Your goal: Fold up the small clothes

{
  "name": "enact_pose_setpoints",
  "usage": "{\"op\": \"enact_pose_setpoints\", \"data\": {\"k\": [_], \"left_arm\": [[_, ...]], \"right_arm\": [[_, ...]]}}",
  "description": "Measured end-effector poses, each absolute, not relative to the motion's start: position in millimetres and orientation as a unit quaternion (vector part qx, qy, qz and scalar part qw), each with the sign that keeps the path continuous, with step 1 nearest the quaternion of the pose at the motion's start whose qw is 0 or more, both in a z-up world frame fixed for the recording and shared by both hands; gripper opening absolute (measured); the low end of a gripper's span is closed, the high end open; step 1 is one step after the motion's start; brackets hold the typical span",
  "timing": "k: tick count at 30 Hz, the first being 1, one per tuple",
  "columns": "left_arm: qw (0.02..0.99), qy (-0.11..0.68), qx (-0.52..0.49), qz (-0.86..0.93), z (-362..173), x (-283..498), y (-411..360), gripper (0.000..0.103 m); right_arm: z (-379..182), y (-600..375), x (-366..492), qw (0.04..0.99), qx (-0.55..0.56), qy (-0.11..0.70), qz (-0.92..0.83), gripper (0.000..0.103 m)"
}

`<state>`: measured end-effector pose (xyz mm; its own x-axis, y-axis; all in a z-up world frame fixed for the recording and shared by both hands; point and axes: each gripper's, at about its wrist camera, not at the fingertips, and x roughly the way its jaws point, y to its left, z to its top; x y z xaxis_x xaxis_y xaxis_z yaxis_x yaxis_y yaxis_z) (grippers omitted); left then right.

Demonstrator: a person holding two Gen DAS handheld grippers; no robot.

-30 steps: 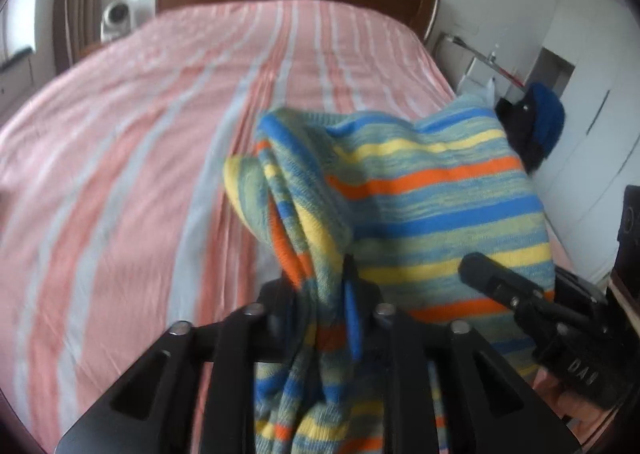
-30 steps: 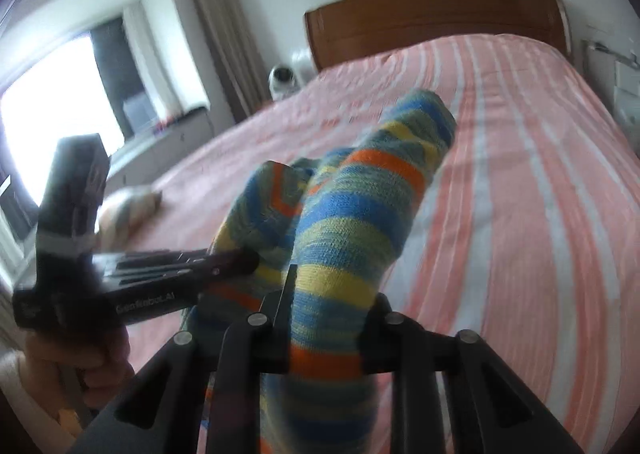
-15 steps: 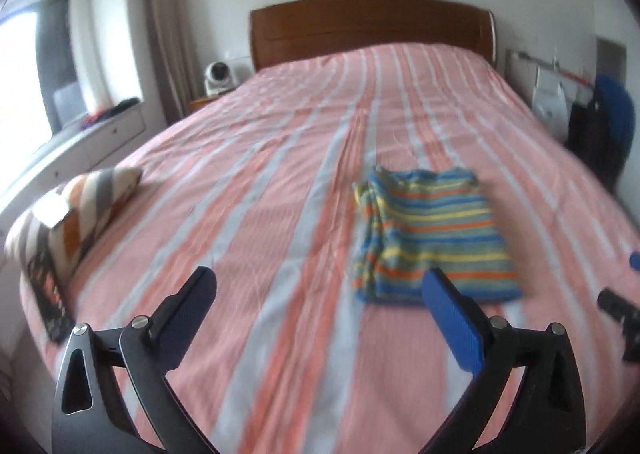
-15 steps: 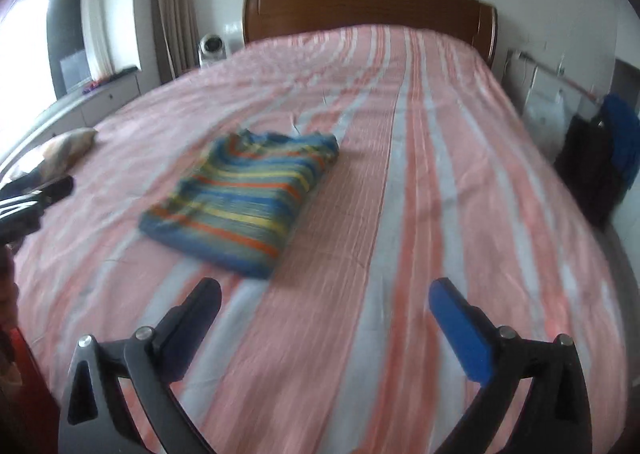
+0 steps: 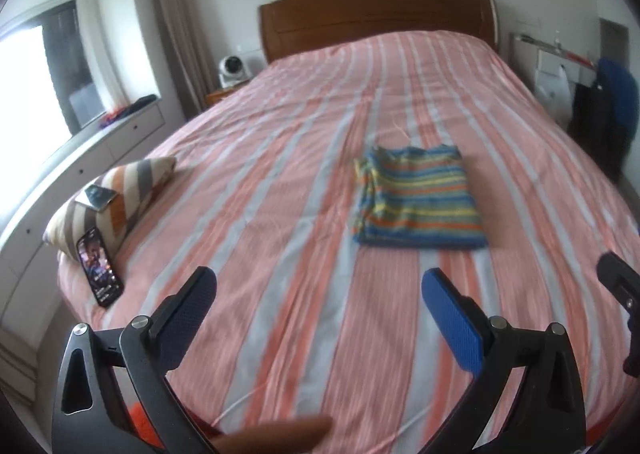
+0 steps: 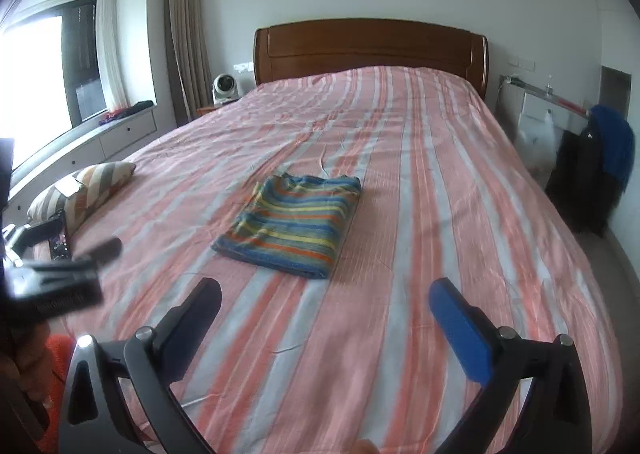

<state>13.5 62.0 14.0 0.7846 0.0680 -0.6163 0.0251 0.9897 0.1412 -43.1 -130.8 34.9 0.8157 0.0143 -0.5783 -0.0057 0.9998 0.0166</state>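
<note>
A small knit garment (image 5: pixel 418 199) with blue, yellow and orange stripes lies folded flat in the middle of the pink striped bed (image 5: pixel 280 189); the right wrist view shows the garment (image 6: pixel 294 223) too. My left gripper (image 5: pixel 320 286) hangs open over the bed's near end, well short of the garment, with nothing between its blue pads. My right gripper (image 6: pixel 326 296) is likewise open and empty, near the foot of the bed. Each gripper shows at the edge of the other's view.
A striped pillow (image 5: pixel 116 197) lies at the bed's left edge with a phone (image 5: pixel 99 272) leaning on it and a small card on top. A wooden headboard (image 5: pixel 376 19) stands at the far end. Dark clothes (image 6: pixel 596 173) hang at the right. An orange cloth (image 6: pixel 58 358) shows low on the left.
Both grippers let go of the striped garment, opened wide and pulled back toward the foot of the bed. The garment now rests folded on the bedspread.
</note>
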Motion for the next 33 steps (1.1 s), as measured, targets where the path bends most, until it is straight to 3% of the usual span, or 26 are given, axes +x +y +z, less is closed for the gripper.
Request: {"op": "enact_pose_setpoints", "data": {"k": [20, 33], "left_arm": [[0.949, 0.307, 0.058, -0.032, 43, -24, 57, 0.103], [0.944, 0.325, 0.060, -0.020, 47, -24, 57, 0.103]], "right_arm": [[51, -116, -71, 0.933, 0.018, 0.347, 0.091, 0.102], [67, -116, -77, 0.944, 0.005, 0.328, 0.025, 0.103]]}}
